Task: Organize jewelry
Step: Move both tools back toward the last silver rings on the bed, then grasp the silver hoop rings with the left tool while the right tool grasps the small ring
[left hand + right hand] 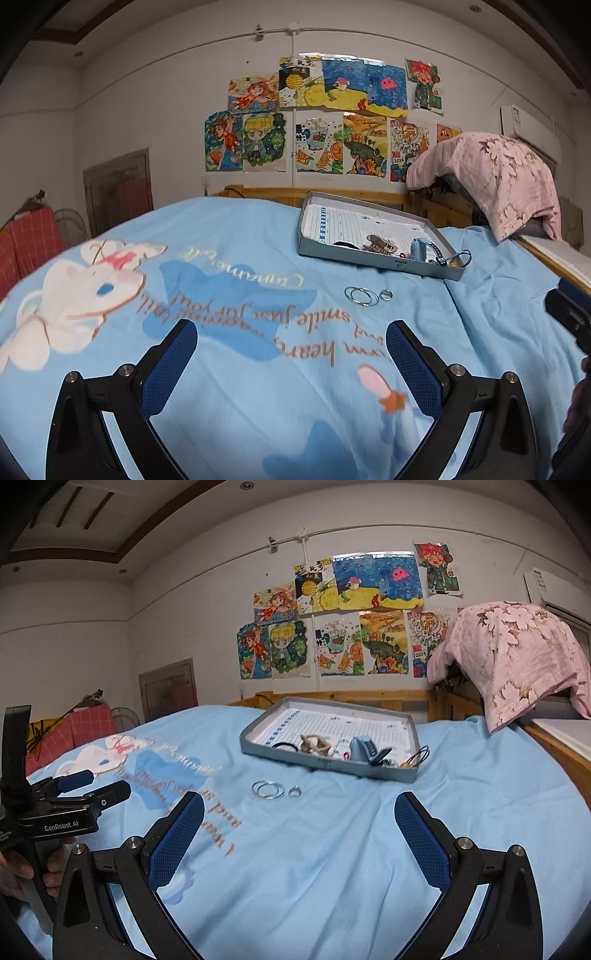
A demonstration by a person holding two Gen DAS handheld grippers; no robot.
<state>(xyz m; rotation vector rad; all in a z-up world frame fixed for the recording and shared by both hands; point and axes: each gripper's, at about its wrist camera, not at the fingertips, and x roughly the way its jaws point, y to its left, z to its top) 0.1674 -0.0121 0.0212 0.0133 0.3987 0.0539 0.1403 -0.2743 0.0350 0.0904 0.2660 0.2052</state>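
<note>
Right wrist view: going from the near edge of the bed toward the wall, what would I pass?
Right gripper → silver hoops and small ring on the blue blanket → grey tray of trinkets → wooden bed rail → drawings on the wall.

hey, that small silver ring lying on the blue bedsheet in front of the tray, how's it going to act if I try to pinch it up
The small ring looks thin and metal, so probably stiff and light. It lies flat on the soft bedsheet, so it may sink in and slip from the pads. Nudged onto its edge, it could roll toward the paired hoops.
</note>
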